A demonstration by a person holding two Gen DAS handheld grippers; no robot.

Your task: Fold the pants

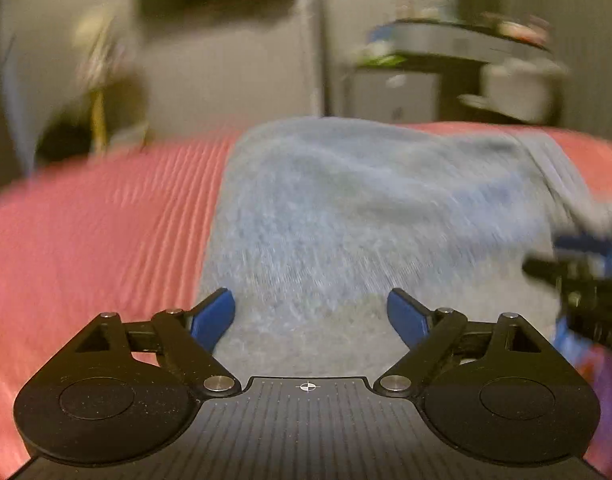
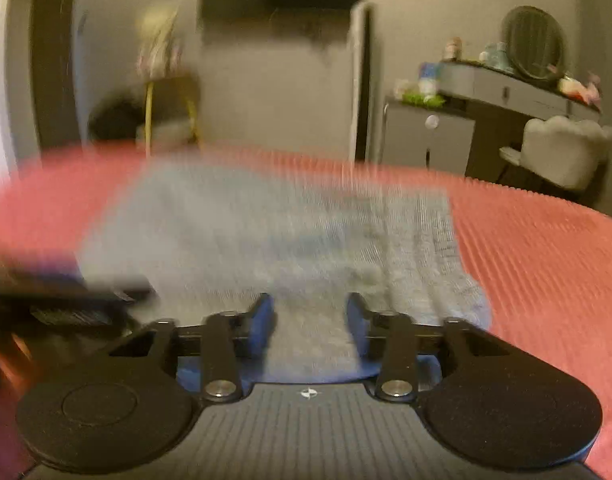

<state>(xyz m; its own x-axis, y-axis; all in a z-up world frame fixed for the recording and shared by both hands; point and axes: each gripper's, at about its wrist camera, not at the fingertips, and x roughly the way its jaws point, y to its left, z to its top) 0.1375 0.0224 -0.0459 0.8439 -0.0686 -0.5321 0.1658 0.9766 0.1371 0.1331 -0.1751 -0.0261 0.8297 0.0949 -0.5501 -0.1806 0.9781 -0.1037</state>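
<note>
Pink ribbed bedspread point(image 1: 105, 216) carrying grey pants point(image 1: 346, 200) — long axis running away from both grippers. Left gripper point(image 1: 310, 312): jaws wide apart above cloth. Right gripper point(image 2: 310, 320): jaws narrower, cloth between, grip uncertain — blurred.

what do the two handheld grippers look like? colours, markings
Both match: left gripper and right gripper have blue finger pads on black linkage arms with silver pivot pins, round black discs at either side, and a ribbed dark base plate bearing a small crosshair mark.
</note>
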